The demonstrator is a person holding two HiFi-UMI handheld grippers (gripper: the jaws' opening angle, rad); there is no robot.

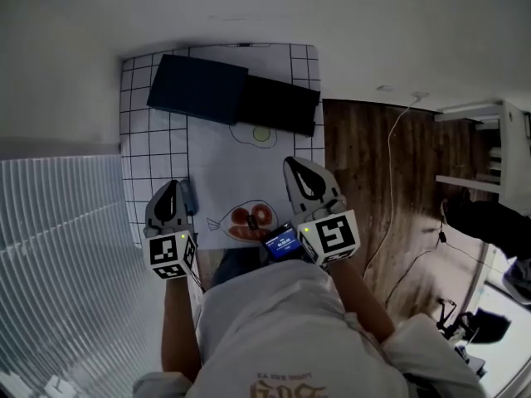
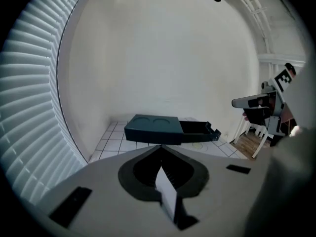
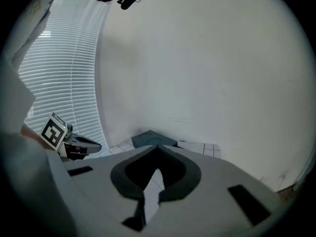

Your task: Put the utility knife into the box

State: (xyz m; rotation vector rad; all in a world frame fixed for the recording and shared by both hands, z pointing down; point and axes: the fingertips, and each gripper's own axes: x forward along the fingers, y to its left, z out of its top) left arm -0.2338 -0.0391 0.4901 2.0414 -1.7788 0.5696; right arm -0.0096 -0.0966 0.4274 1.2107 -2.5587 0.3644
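Observation:
A dark blue box (image 1: 197, 88) lies at the far end of the table, its black drawer (image 1: 278, 104) pulled out to the right. The left gripper view shows the box (image 2: 150, 129) ahead with the drawer (image 2: 197, 130) open. A slim blue-grey object (image 1: 189, 196), perhaps the utility knife, lies on the cloth just right of my left gripper (image 1: 172, 186). That gripper (image 2: 160, 147) is shut with nothing between its jaws. My right gripper (image 1: 292, 164) hovers over the white mat, jaws together and empty (image 3: 158, 147). Both grippers are well short of the box.
A checkered cloth (image 1: 141, 139) covers the table, with a white mat (image 1: 220, 164) showing drawn food on it. White blinds (image 1: 58, 247) stand at the left. Wooden floor (image 1: 365, 164), a cable and furniture lie to the right.

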